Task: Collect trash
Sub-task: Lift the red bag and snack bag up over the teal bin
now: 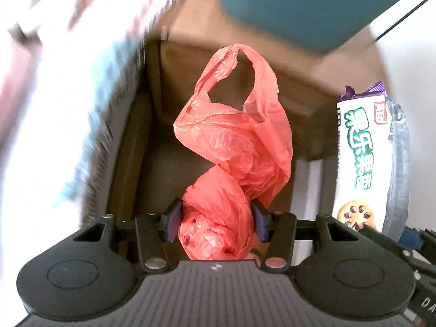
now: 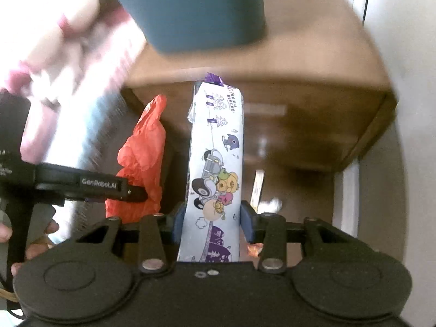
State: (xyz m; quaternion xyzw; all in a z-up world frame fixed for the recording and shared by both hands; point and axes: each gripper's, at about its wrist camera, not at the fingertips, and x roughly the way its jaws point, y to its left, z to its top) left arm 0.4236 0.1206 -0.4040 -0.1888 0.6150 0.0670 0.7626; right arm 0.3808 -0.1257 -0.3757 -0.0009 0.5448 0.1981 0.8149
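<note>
Two grippers each carry a piece of trash, held side by side above a brown wooden cabinet. Nearest the left wrist camera, the left gripper (image 1: 215,221) has its blue-padded fingers (image 1: 171,222) closed partway onto the bunched lower end of a red plastic bag (image 1: 231,147), which is pinched between them and rises away from the camera, twisting once before it opens into a loop handle at the far end. In the right wrist view, the right gripper (image 2: 210,222) likewise clamps its blue pads (image 2: 246,222) against both sides of a long snack wrapper (image 2: 215,163), white with cartoon figures and purple print, which stands straight out along the fingers to a crimped purple end. That same wrapper shows at the right edge of the left view, its other face bearing green lettering and a biscuit picture, with something clear and plastic just beside it that is too blurred to identify. The red bag and the black body of the left gripper appear to the left of the wrapper in the right view. Beyond both held items lies the wooden cabinet (image 2: 313,109), and farther still, at the top of each view, a teal bin (image 2: 190,8) stands on its top. Blurred pink and white fabric (image 2: 60,43) fills the left side.
</note>
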